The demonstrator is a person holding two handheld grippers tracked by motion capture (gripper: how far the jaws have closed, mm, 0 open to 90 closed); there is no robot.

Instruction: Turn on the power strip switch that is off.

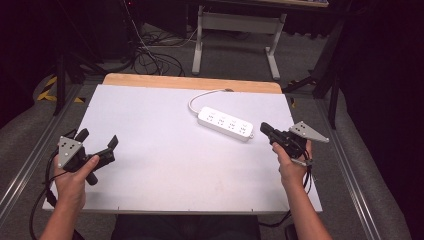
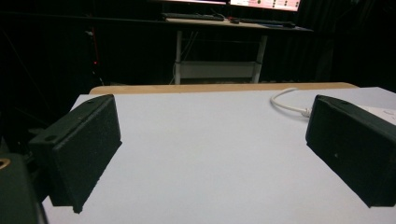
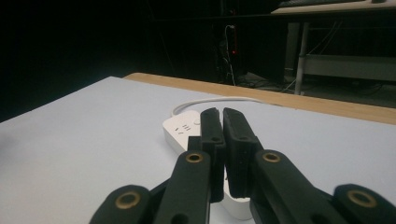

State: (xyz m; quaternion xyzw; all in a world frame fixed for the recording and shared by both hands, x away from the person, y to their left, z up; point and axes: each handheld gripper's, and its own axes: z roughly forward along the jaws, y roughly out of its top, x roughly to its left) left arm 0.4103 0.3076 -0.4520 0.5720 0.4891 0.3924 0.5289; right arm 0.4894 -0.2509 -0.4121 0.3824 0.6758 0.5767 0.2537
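A white power strip [image 1: 225,123] lies on the right half of the white tabletop [image 1: 165,170], its cable [image 1: 200,97] curling toward the far edge. My right gripper [image 1: 263,128] is shut with nothing between its jaws, its tips just off the strip's right end. In the right gripper view the closed jaws [image 3: 222,114] point at the power strip [image 3: 180,128] just beyond and below them. My left gripper [image 1: 98,138] is held open over the table's left side, far from the strip. The left gripper view has its jaws [image 2: 212,140] wide apart, with the cable [image 2: 285,100] past the right jaw.
The table's far edge is a wooden strip [image 1: 190,82]. Beyond it stand a desk frame's white legs [image 1: 199,50] and a tangle of floor cables [image 1: 150,57]. Metal rails [image 1: 350,170] run along both sides of the table.
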